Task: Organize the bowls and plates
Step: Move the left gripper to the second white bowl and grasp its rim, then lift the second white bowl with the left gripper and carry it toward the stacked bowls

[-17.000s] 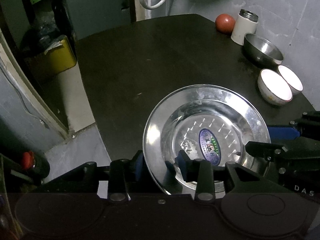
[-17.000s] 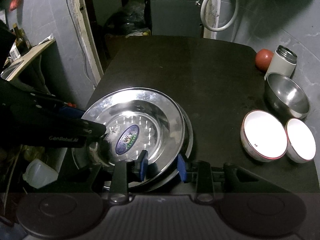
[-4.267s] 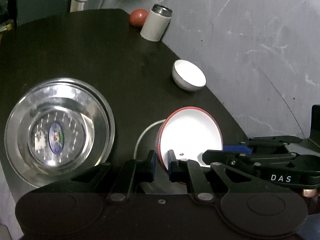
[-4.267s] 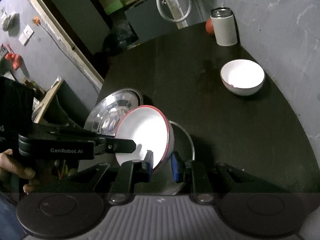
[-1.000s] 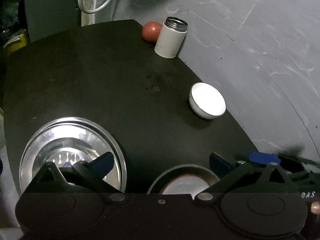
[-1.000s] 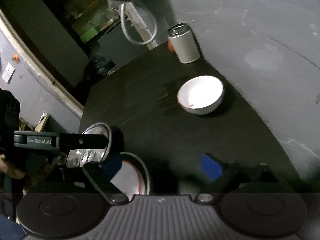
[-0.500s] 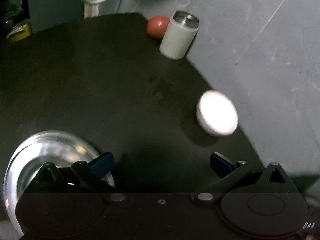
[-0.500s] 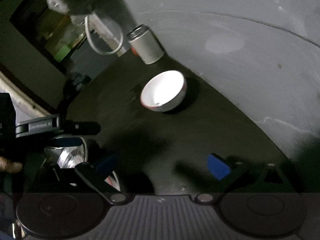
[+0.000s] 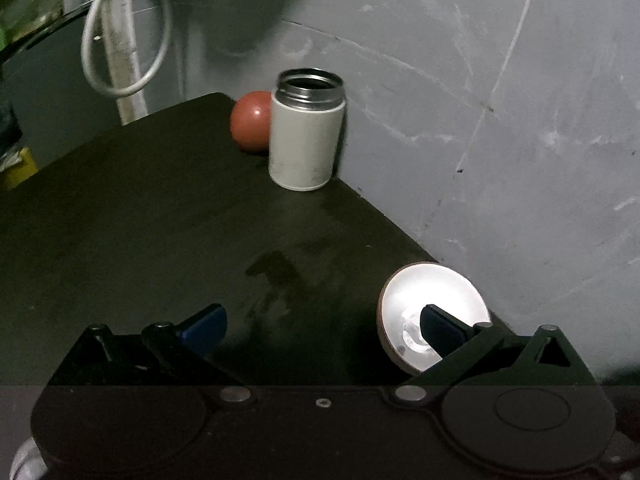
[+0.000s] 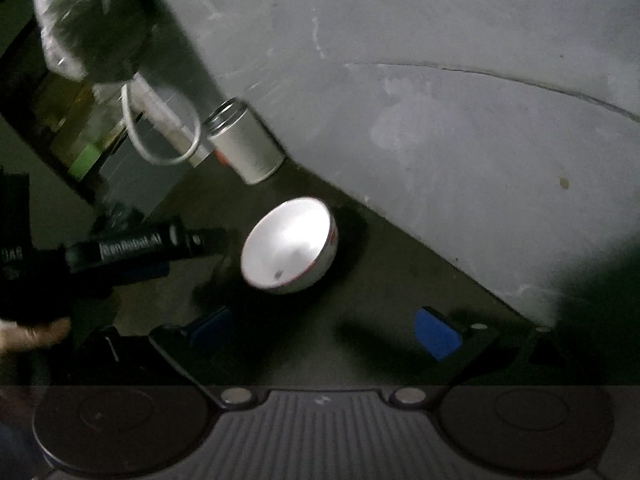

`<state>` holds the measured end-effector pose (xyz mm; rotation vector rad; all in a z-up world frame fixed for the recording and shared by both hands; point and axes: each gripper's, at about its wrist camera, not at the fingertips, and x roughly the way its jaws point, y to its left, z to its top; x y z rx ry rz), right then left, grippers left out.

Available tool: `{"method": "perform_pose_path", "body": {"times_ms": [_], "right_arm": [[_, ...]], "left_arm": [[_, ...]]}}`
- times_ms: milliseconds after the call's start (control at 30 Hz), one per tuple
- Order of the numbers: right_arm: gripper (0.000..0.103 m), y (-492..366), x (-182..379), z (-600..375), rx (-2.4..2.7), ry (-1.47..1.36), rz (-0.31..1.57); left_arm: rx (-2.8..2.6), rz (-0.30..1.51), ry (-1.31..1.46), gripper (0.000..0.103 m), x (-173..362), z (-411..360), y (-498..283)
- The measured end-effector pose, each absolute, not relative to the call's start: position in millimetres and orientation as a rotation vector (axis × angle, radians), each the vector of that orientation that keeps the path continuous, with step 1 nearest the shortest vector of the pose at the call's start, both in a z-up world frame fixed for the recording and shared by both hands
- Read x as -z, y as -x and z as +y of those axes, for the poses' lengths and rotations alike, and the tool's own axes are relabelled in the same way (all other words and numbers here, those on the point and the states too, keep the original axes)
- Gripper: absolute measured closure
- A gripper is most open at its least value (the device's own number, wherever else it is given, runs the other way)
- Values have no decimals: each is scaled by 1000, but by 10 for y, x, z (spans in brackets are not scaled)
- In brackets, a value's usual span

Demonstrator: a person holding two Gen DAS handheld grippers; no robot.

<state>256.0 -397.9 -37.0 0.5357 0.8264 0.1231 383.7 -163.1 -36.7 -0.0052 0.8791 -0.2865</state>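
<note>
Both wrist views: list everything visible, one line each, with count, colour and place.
bowl: one, white inside with a reddish rim, near the table's wall-side edge.
flask: one, white with an open metal mouth, upright at the table's far edge.
ball: one, red, behind the flask.
table: one, dark.
cable: one white loop, hanging beyond the table.
wall: grey, scratched.
left claw: one, black with blue pads, open.
right claw: one, black with blue pads, open.
</note>
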Motion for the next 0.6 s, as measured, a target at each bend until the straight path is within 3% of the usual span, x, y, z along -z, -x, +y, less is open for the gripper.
{"method": "perform_pose_path", "body": {"times_ms": [100,233,367,600], "right_arm": [[4,-2649,380,-3934,-92,-530,804],[17,-2790,403,-3844,-55,-482,791],[22,-2872,453,-3844,-34,-494,791],[40,-3034,531,-3834,-20,-496,809]], "left_arm": [[303,900,-42,1,448,-1675,-3927],[341,930,-41,1,522,-1680,-4007],[348,951,-67,1,560,-1726,-4038],[346,954,-133,1,604,-1810,-4043]]}}
